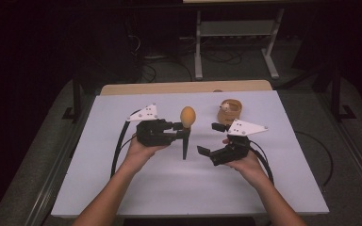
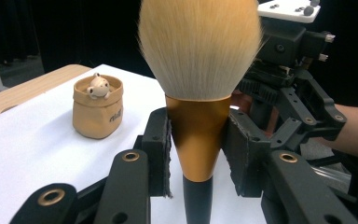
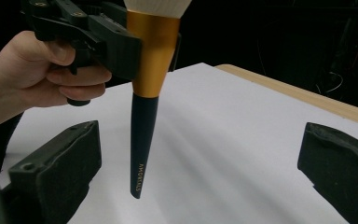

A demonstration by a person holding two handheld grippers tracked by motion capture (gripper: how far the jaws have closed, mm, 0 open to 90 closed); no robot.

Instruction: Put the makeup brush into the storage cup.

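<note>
A makeup brush [image 1: 187, 123] with a fluffy orange-tan head, gold ferrule and tapering black handle stands upright above the white table sheet [image 1: 169, 188]. My left gripper [image 1: 183, 132] is shut on the gold ferrule [image 2: 196, 135], pads pressing both sides, head up and handle tip pointing down. To its right my right gripper [image 1: 211, 139] is open and empty. In the right gripper view its jaws stand wide apart, with the brush handle [image 3: 142, 140] hanging ahead between them, nearer the left jaw and untouched.
A small tan sack-shaped pot [image 1: 229, 111] with a frog figure in it stands at the back right of the sheet, also seen as the pot [image 2: 97, 107] in the left gripper view. A wooden table edge [image 1: 184, 87] runs along the far side. Cables trail beside both hands.
</note>
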